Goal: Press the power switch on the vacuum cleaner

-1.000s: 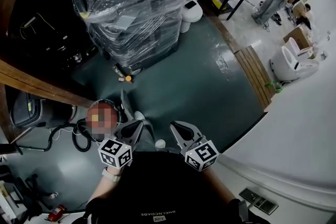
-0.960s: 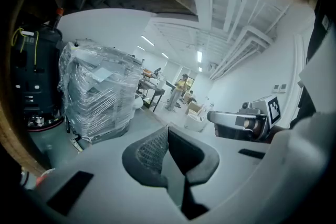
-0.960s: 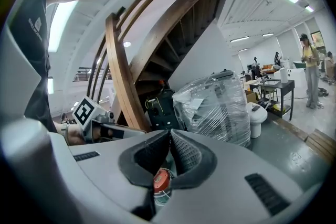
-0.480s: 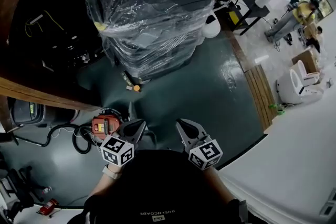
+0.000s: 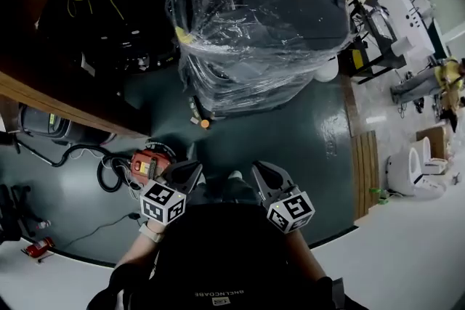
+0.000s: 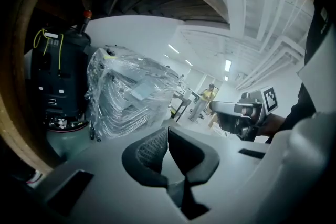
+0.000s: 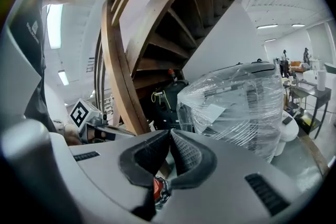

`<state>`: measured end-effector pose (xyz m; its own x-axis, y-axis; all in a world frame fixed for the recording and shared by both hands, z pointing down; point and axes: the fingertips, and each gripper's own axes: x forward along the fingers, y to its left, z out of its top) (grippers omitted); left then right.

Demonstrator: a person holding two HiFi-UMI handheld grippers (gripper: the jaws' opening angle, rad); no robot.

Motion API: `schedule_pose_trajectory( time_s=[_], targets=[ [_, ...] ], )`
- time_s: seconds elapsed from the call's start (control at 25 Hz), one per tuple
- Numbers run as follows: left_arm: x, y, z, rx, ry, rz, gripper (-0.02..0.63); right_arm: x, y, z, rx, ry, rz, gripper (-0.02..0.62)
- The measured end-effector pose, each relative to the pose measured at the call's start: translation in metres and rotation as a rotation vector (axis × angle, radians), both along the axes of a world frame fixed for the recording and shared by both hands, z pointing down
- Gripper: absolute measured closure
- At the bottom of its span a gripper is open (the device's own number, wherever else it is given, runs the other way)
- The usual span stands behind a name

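Observation:
The red vacuum cleaner sits on the dark green floor with its black hose coiled at its left. My left gripper hangs just right of it and above it, jaws shut and empty. My right gripper is held level beside it, farther right, also shut on nothing. A sliver of the red vacuum cleaner shows low behind the right jaws. No switch can be made out on the cleaner.
A large machine wrapped in clear plastic stands ahead. A black floor machine sits under the curved wooden stair beam. A grey machine is at the left. Benches and a person are far right.
The head view has swung, so the wrapped machine moved right and the vacuum cleaner now lies closer below the left gripper. Both grippers keep their pose, still shut.

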<state>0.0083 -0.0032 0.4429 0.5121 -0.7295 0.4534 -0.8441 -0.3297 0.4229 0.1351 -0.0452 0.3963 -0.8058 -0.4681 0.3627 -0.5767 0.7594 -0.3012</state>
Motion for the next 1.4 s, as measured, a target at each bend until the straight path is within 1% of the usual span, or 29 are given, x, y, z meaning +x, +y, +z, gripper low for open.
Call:
schedule_pose_trajectory(
  time_s=[0.2,0.36,0.56,0.8,0.92,1.04,1.16,1.28,1.4],
  targets=[
    [-0.021,-0.011,0.008,-0.019,-0.003,-0.122,0.591,-0.026,-0.021,0.003,-0.004,0.04,-0.145,0.568],
    [-0.048,-0.01,0.029,-0.064,-0.024,-0.22,0.591,-0.052,-0.027,0.007,-0.001,0.058,-0.251,0.568],
    [-0.088,0.006,0.06,-0.132,-0.07,-0.345,0.591,-0.083,-0.013,0.013,-0.015,0.081,-0.384,0.568],
    [-0.143,0.041,0.118,-0.235,-0.116,-0.51,0.59,-0.119,0.013,0.026,-0.029,0.124,-0.514,0.568],
    [-0.168,0.064,0.15,-0.29,-0.125,-0.56,0.589,-0.135,0.027,0.033,-0.03,0.141,-0.564,0.568],
    [-0.19,0.085,0.183,-0.345,-0.141,-0.593,0.589,-0.15,0.038,0.041,-0.034,0.156,-0.605,0.568],
    [-0.214,0.104,0.216,-0.399,-0.166,-0.615,0.589,-0.165,0.045,0.048,-0.04,0.172,-0.627,0.568],
    [-0.238,0.115,0.244,-0.43,-0.188,-0.645,0.589,-0.178,0.05,0.053,-0.04,0.193,-0.643,0.568],
    [-0.258,0.123,0.271,-0.47,-0.22,-0.655,0.589,-0.188,0.055,0.057,-0.042,0.207,-0.653,0.568]
  ],
)
